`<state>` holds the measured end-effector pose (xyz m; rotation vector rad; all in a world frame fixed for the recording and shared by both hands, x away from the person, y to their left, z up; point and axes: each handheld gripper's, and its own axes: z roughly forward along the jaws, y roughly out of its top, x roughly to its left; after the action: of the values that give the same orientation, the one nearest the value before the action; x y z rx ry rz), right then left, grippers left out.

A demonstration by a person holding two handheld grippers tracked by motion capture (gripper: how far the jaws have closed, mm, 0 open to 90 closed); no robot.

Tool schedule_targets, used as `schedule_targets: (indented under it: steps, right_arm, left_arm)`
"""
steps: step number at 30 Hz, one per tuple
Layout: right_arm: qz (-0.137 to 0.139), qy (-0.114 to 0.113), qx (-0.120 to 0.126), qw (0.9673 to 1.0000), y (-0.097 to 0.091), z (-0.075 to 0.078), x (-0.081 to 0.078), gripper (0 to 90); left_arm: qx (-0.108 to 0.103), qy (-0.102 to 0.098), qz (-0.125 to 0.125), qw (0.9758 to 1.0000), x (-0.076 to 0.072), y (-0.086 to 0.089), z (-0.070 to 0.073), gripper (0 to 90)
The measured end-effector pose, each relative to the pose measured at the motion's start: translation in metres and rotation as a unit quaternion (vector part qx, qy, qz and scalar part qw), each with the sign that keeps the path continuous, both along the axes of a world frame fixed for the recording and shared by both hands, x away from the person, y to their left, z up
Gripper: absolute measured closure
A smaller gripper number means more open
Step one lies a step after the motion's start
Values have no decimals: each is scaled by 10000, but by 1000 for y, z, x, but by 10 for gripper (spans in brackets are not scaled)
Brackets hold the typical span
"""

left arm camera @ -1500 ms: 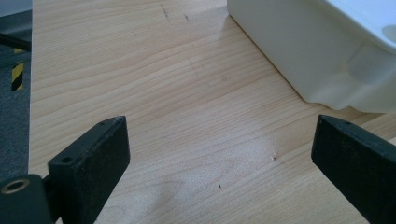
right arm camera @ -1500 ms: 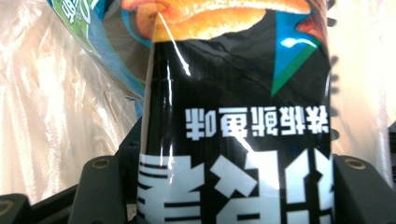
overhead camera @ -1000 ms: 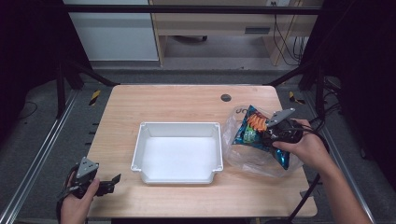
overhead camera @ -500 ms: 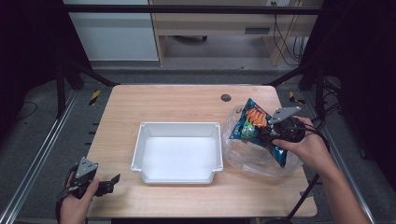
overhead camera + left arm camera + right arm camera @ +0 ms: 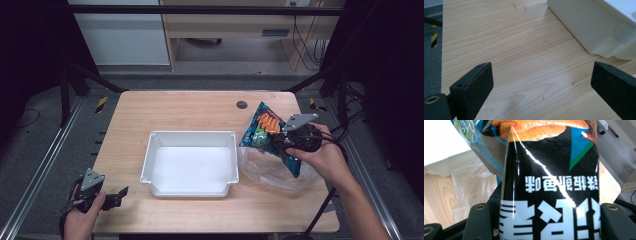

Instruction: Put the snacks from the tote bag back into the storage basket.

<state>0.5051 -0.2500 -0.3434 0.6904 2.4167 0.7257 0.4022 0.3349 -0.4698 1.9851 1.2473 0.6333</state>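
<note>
Right gripper (image 5: 286,144) clamped on dark foil snack bag (image 5: 266,131), lifted above clear plastic bag (image 5: 272,170) near table's right edge; next move likely transfer into white plastic tray (image 5: 150,155). Left gripper (image 5: 119,195) open, empty, at front-left corner.

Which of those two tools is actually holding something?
The right tool: its jaws are shut on a snack bag, above a clear plastic bag. The left tool stands open over the bare table by the white tray.
</note>
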Motion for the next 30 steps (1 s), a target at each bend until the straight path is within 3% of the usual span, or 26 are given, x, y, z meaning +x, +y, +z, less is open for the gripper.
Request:
schedule_targets:
  steps: [11,30]
  right_arm:
    - [79,-119,40,9999,17,8,-4,406]
    - [535,-214,-23,9983,55,12,-10,406]
  left_arm:
    - [-12,6,8,10000,0,0,0,39]
    - [-2,25,5,10000,0,1,0,39]
